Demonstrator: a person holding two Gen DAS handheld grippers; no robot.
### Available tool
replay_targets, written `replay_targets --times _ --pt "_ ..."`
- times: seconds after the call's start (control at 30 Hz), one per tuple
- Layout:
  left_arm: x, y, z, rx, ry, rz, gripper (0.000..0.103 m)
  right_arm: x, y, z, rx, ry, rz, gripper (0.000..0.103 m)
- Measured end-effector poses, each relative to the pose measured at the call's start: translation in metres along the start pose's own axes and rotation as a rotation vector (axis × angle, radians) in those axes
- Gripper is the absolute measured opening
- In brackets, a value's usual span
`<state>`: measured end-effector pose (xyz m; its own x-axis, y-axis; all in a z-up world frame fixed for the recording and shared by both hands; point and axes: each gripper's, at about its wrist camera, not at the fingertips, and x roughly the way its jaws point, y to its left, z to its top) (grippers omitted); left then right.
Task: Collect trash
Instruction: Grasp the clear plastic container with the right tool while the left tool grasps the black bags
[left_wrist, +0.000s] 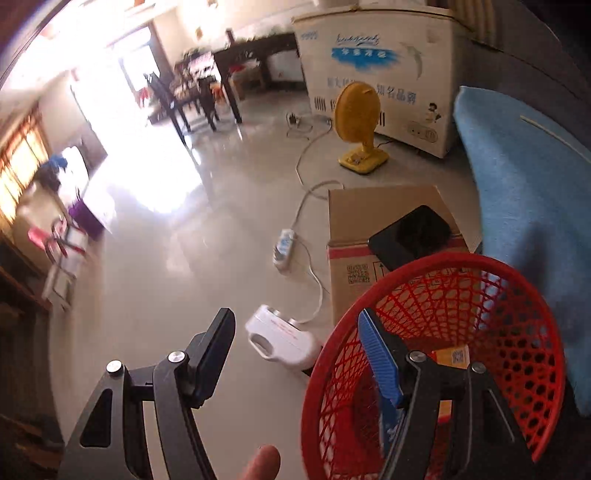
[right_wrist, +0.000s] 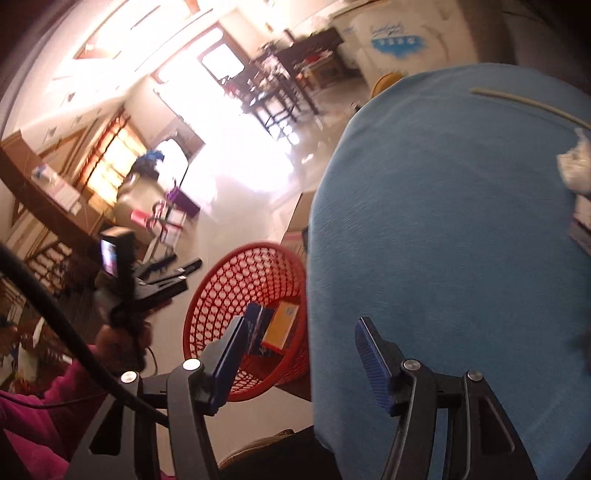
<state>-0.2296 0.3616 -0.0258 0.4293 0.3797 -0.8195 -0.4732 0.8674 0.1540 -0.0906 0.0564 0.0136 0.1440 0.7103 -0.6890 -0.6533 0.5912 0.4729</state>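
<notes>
A red mesh basket (left_wrist: 517, 332) stands on the floor beside a blue-covered surface (left_wrist: 535, 206). It holds an orange box (left_wrist: 452, 356) and, in the right wrist view, a blue packet (right_wrist: 256, 325) beside the orange box (right_wrist: 282, 325). My left gripper (left_wrist: 295, 349) is open and empty, its right finger over the basket's rim. My right gripper (right_wrist: 299, 354) is open and empty, above the edge of the blue cover (right_wrist: 443, 240), with the basket (right_wrist: 236, 280) at lower left. A crumpled white paper (right_wrist: 576, 166) and a thin pale stick (right_wrist: 524, 103) lie on the cover at far right.
A cardboard box (left_wrist: 384, 221) with a black phone-like slab (left_wrist: 410, 236) stands behind the basket. A white appliance (left_wrist: 284, 341), a power strip (left_wrist: 284, 245) and its cord lie on the floor. A yellow fan (left_wrist: 358, 125) and a white freezer (left_wrist: 380, 66) stand farther back.
</notes>
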Motion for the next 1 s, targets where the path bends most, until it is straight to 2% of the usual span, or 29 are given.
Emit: replay_targets --times 0.13,0.37,0.43,0.47,0.53,0.57,0.63,0.7,0.77,0.83,1.0 --pt "0.018 -0.001 -0.006 -0.054 0.064 -0.041 0.07 -0.03 -0.011 -0.003 0.013 -0.05 -0.031 0.064" --pt "0.008 -0.039 -0.014 0.06 0.064 -0.03 0.07 -0.067 -0.038 -0.015 0.097 -0.121 -0.049 0.064" --pt "0.002 -0.044 -0.013 0.095 0.035 0.042 0.07 -0.079 -0.049 -0.018 0.116 -0.142 -0.055 0.064" --pt "-0.006 -0.044 -0.012 0.1 -0.019 0.083 0.07 -0.085 -0.053 -0.021 0.122 -0.153 -0.065 0.064" --pt "-0.013 -0.043 -0.009 0.132 -0.069 0.154 0.07 -0.099 -0.06 -0.026 0.13 -0.174 -0.09 0.064" --pt "-0.011 -0.043 -0.008 0.156 -0.073 0.187 0.07 -0.107 -0.066 -0.029 0.143 -0.188 -0.097 0.064" --pt "0.0 -0.039 -0.006 0.166 -0.054 0.207 0.071 -0.118 -0.076 -0.034 0.171 -0.213 -0.097 0.064" --pt "0.011 -0.028 -0.002 0.108 -0.047 0.2 0.072 -0.132 -0.087 -0.039 0.201 -0.246 -0.097 0.064" --pt "0.017 -0.015 0.001 0.027 -0.019 0.155 0.072 -0.148 -0.096 -0.043 0.224 -0.285 -0.113 0.064" --pt "0.019 -0.01 0.0 -0.012 0.01 0.103 0.074 -0.161 -0.104 -0.045 0.247 -0.317 -0.132 0.064" --pt "0.019 -0.031 -0.01 0.06 0.05 0.064 0.075 -0.197 -0.13 -0.059 0.334 -0.402 -0.183 0.064"
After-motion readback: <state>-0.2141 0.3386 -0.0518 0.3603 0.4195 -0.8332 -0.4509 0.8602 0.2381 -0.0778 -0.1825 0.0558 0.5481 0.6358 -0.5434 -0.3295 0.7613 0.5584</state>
